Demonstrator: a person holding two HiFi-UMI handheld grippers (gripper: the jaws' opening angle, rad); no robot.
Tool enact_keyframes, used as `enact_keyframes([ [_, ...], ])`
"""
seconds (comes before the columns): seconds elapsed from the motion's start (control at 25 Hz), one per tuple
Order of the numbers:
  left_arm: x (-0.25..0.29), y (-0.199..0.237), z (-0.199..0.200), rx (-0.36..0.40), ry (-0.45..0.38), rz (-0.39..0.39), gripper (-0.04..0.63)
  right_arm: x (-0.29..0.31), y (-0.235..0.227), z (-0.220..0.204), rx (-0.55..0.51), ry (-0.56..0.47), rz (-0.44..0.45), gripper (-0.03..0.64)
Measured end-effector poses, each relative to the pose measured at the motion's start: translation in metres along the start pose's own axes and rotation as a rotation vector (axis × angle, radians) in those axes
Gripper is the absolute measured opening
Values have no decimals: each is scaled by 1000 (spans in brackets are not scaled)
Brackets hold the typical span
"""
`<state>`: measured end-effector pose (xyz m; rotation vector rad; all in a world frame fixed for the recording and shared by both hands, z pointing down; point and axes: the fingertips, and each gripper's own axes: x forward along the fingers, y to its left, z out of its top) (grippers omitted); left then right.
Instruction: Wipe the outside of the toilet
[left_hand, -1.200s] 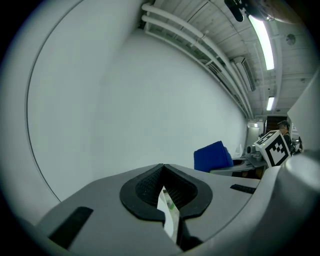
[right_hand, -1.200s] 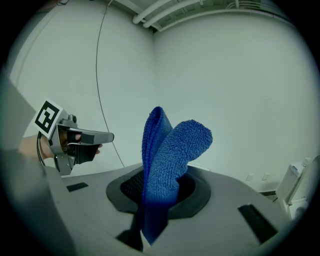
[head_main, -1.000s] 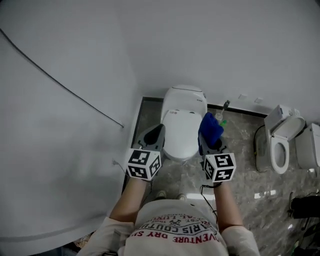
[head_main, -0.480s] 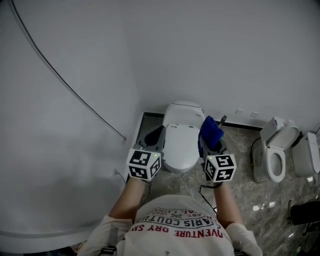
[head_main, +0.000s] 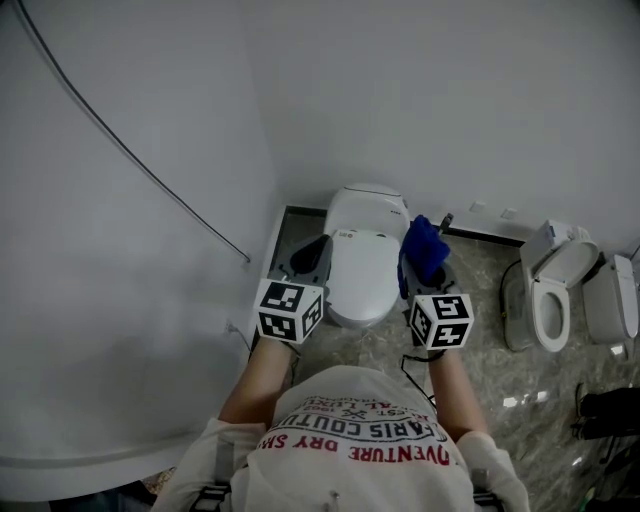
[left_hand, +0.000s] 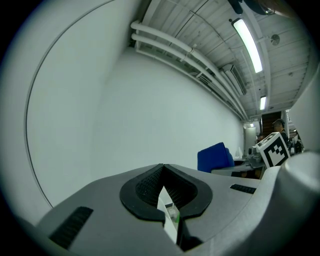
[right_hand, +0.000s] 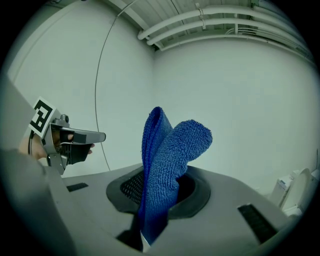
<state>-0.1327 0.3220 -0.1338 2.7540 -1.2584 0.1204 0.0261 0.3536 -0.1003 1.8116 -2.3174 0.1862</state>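
White toilet, lid down, against the wall; the mark on its lid is too small to read. A second toilet stands well to its right. Your shirt print reads in part "VENTURE". Your left gripper, jaws pressed together, empty, hangs by the toilet's left side. Your right gripper, by its right side, pinches a blue cloth standing up from the jaws.

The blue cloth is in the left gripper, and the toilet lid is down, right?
Not quite. The blue cloth is in the right gripper, not the left gripper: the right gripper view shows its jaws shut on the cloth. The toilet lid is down, as you said; the head view shows that.
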Motion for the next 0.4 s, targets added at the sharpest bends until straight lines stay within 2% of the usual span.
enact_keyframes([
  [0.4, 7, -6, 2, -3, 1, -7, 6, 4, -4, 2, -8, 5, 23, 75],
])
